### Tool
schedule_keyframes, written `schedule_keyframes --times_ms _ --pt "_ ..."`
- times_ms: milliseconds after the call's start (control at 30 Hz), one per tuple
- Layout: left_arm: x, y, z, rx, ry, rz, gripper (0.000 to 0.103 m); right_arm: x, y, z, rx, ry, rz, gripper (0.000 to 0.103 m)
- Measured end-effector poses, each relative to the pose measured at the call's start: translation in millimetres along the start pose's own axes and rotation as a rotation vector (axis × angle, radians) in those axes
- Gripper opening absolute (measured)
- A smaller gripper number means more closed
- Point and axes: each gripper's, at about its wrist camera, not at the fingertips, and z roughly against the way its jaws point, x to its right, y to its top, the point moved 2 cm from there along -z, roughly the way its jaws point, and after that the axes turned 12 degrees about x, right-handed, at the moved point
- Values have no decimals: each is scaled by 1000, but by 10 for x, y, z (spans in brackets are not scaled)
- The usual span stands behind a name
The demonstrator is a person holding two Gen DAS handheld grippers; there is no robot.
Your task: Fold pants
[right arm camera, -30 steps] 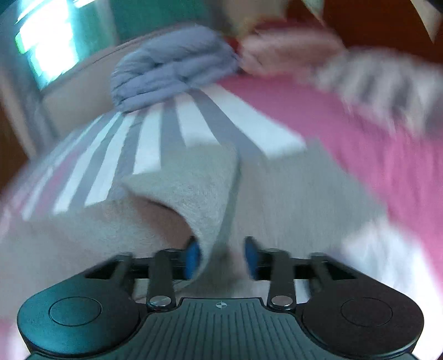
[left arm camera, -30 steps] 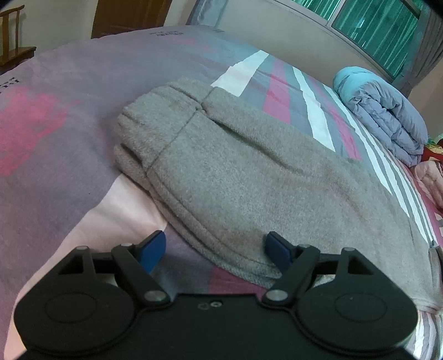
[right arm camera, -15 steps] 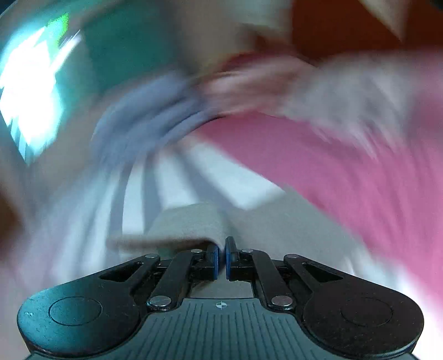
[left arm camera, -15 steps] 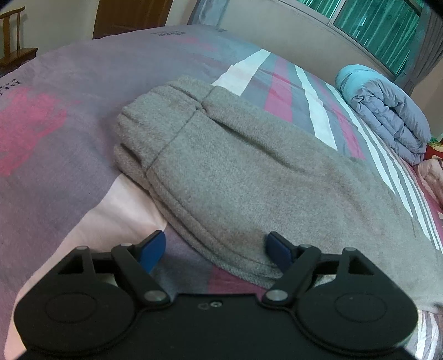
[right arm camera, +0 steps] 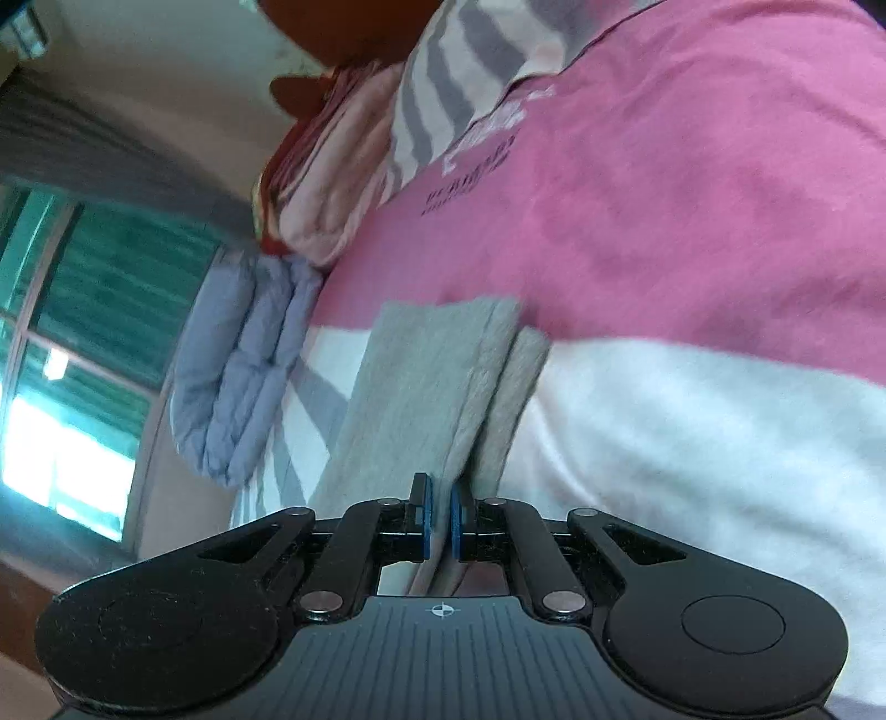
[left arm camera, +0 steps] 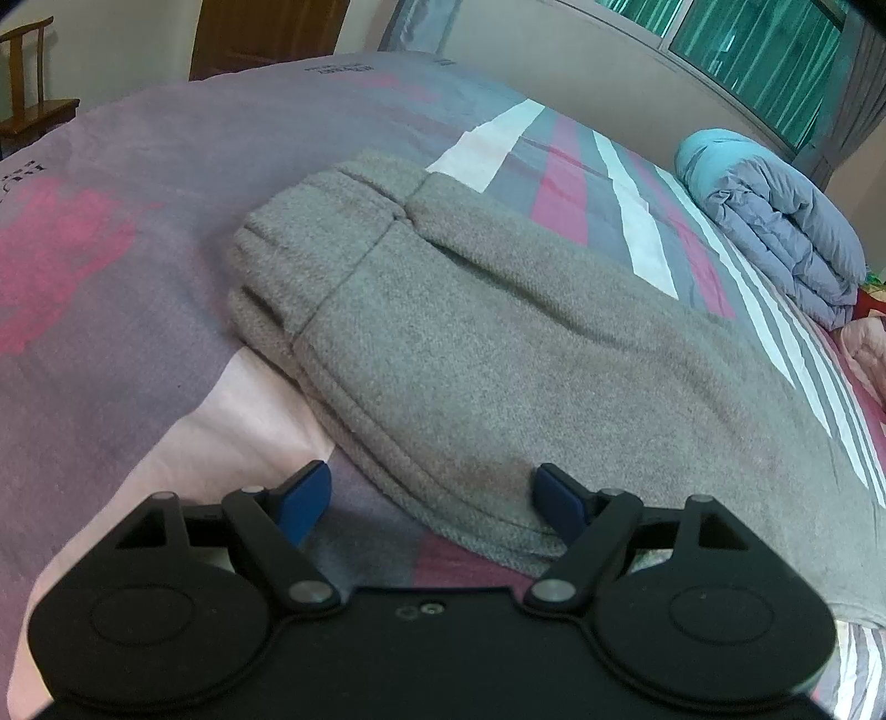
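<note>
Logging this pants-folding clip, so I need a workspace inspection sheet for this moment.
Surface: bed cover, pink, grey and white patches, stripes.
Job's things: grey pants lying flat; leg ends lifted.
Clutter: folded blue quilt; pink bedding beside it.
Grippers: left gripper open, the pants' edge between its pads, not pinched; right gripper shut on the leg ends.
Cables: nothing seen.
Surroundings: window, wooden chair, door.

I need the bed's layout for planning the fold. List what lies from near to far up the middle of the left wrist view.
Left claw → grey pants, waistband end farthest → striped bedsheet → wooden door.
</note>
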Motion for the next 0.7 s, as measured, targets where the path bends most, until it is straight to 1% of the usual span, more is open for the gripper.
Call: schedule_keyframes --times_ms 33,67,167,233,267,300,367,400,433,500,567,600,667,700 --pt "-4 2 4 0 -1 0 75 -4 18 54 13 -6 1 4" --pt "-11 5 5 3 -2 4 75 -20 43 0 17 -12 11 4" --pt "-37 -25 37 43 -6 33 75 -159 39 8 -9 -14 113 4" --pt "-40 -49 95 76 -7 41 72 -202 40 -5 -18 -20 152 4" --pt "-39 -49 150 102 -1 46 65 -197 32 17 -26 -24 156 4" --pt "-43 -40 205 130 2 51 60 -199 25 46 -31 -20 153 8" --pt "-71 -15 333 208 3 56 60 -241 -17 164 -20 2 174 29" --pt "-87 9 381 243 3 54 60 -266 -46 231 -9 8 189 55" --pt "-107 36 405 262 3 59 59 -308 -77 288 6 18 204 68" --pt "-154 121 423 292 -6 90 55 -398 -174 375 25 50 240 69" --pt "-201 201 368 275 -1 117 55 -485 -288 406 21 61 253 69" --pt "-224 236 331 261 10 121 51 -535 -333 414 25 65 257 69" --pt "-263 283 303 259 -3 138 50 -613 -429 428 31 61 285 69" --pt "-280 300 287 255 -3 139 43 -655 -459 418 30 59 304 69"
